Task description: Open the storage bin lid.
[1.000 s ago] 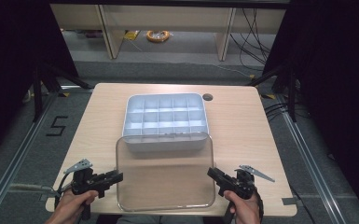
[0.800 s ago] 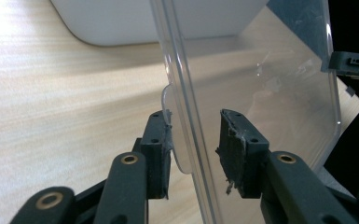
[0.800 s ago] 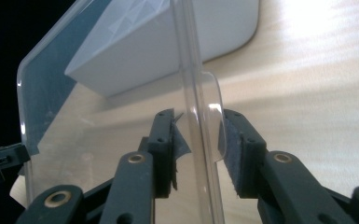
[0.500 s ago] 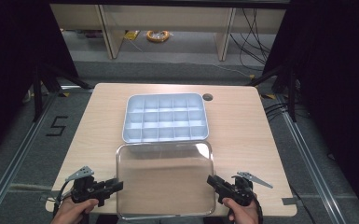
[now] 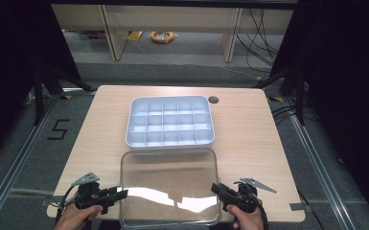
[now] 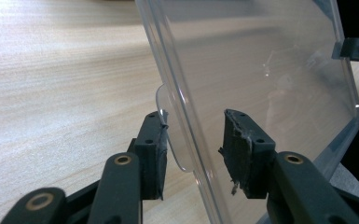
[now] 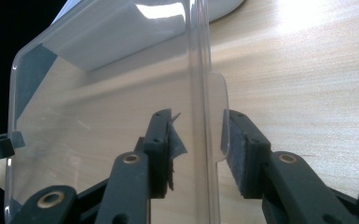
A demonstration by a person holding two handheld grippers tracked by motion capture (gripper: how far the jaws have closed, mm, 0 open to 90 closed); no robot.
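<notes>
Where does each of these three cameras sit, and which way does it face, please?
High view: above the person's side, looking forward and down on the table; both hands, left gripper, right gripper.
Left gripper view: rides the left gripper, jaws straddling the clear lid.
Right gripper view: rides the right gripper, straddling the lid's opposite edge.
Shared: lid, tabletop.

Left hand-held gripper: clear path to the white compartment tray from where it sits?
Probably yes. The left hand-held gripper straddles the clear lid's edge, pads off it. The tray sits beyond, bare table beside the lid.
</notes>
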